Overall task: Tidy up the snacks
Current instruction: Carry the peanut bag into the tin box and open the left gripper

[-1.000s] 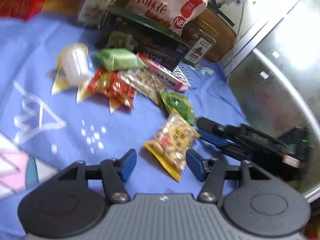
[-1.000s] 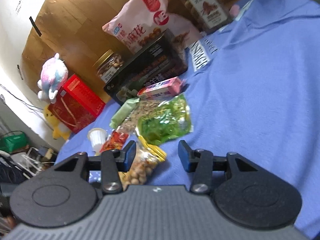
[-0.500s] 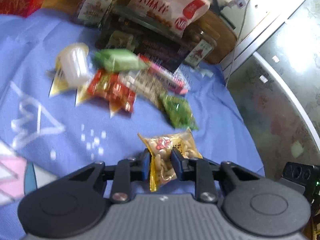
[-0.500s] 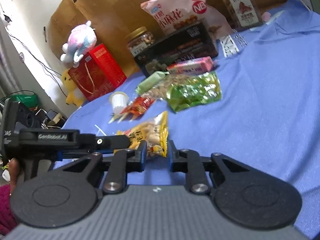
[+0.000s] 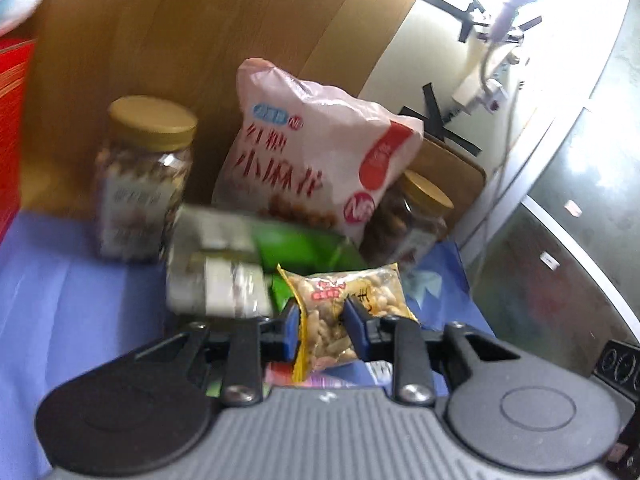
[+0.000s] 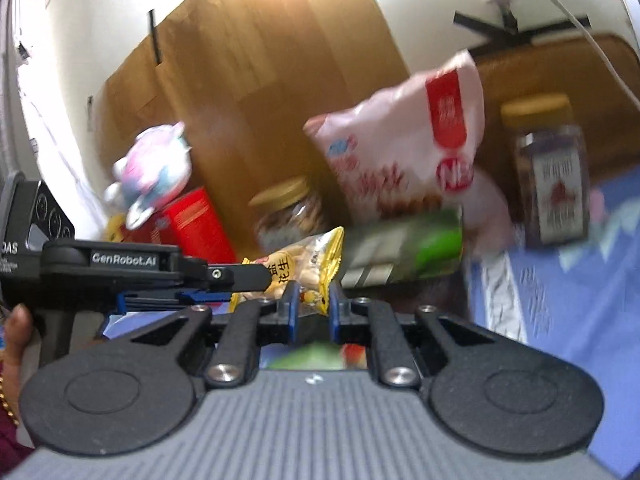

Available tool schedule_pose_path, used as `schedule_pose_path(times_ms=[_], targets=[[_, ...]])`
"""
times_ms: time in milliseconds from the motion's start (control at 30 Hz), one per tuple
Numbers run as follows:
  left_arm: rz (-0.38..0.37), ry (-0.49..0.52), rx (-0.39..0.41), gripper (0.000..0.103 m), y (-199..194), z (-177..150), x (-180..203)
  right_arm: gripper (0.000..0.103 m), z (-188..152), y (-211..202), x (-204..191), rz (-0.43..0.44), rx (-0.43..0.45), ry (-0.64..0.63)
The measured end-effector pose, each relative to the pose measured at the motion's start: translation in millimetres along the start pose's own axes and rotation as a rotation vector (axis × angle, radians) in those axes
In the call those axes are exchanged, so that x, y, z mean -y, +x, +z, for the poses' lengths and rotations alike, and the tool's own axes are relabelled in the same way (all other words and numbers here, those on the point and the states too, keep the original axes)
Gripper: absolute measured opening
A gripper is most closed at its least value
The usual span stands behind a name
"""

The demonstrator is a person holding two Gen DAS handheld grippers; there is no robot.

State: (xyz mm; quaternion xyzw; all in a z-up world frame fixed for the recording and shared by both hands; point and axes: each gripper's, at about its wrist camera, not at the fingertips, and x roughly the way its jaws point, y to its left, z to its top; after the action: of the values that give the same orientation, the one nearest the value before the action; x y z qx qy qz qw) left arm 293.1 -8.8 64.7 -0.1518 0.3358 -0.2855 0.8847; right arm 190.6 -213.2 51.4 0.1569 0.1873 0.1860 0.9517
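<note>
A small yellow peanut packet [image 5: 348, 300] is held off the blue cloth by both grippers. My left gripper [image 5: 320, 326] is shut on its lower part. In the right wrist view my right gripper [image 6: 311, 300] is shut on one edge of the same packet [image 6: 298, 266], and the left gripper's body [image 6: 120, 270] reaches in from the left. Behind the packet lies a dark box with a green lid [image 5: 248, 264], blurred, in front of a big pink snack bag [image 5: 316, 160].
Two gold-lidded jars stand at the back, one on the left [image 5: 140, 184] and one on the right [image 5: 416, 224]. A red box [image 6: 196, 228] and a plush toy [image 6: 152, 168] are at far left. A wooden board [image 5: 200, 40] leans behind. Blue cloth [image 5: 72, 320] covers the table.
Both grippers closed on the peanut packet and lifted it off the cloth, moving toward the box and the big bag at the back. The loose snacks have dropped below view.
</note>
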Motion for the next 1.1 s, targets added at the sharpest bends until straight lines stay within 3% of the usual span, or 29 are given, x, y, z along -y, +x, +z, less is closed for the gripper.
schedule_pose_path(times_ms=[167, 233, 300, 367, 500, 633, 800, 933, 1100], targets=[[0.045, 0.043, -0.029, 0.028, 61, 22, -4, 0.022, 11, 38, 29, -0.103, -0.009, -0.028], [0.086, 0.048, -0.044, 0.028, 76, 23, -10, 0.035, 9, 50, 32, -0.152, -0.03, -0.067], [0.101, 0.038, -0.058, 0.028, 81, 23, -16, 0.041, 5, 50, 33, -0.2, -0.026, -0.088], [0.08, 0.028, -0.039, 0.028, 67, 20, -24, 0.041, 4, 37, 35, -0.209, 0.001, -0.072], [0.065, -0.001, 0.017, 0.029, 12, 7, -50, 0.043, -1, 9, 29, -0.151, 0.03, -0.009], [0.09, -0.054, 0.018, 0.03, -28, -18, -80, 0.044, -18, 13, 13, -0.017, -0.103, 0.021], [0.111, -0.138, -0.089, 0.03, -22, -50, -101, 0.043, -36, 61, -3, 0.04, -0.305, 0.093], [0.122, -0.132, -0.143, 0.028, -5, -63, -100, 0.039, -44, 81, -12, 0.018, -0.363, 0.126], [0.055, -0.156, -0.147, 0.028, -10, -79, -95, 0.039, -51, 65, -28, 0.047, -0.393, 0.113]])
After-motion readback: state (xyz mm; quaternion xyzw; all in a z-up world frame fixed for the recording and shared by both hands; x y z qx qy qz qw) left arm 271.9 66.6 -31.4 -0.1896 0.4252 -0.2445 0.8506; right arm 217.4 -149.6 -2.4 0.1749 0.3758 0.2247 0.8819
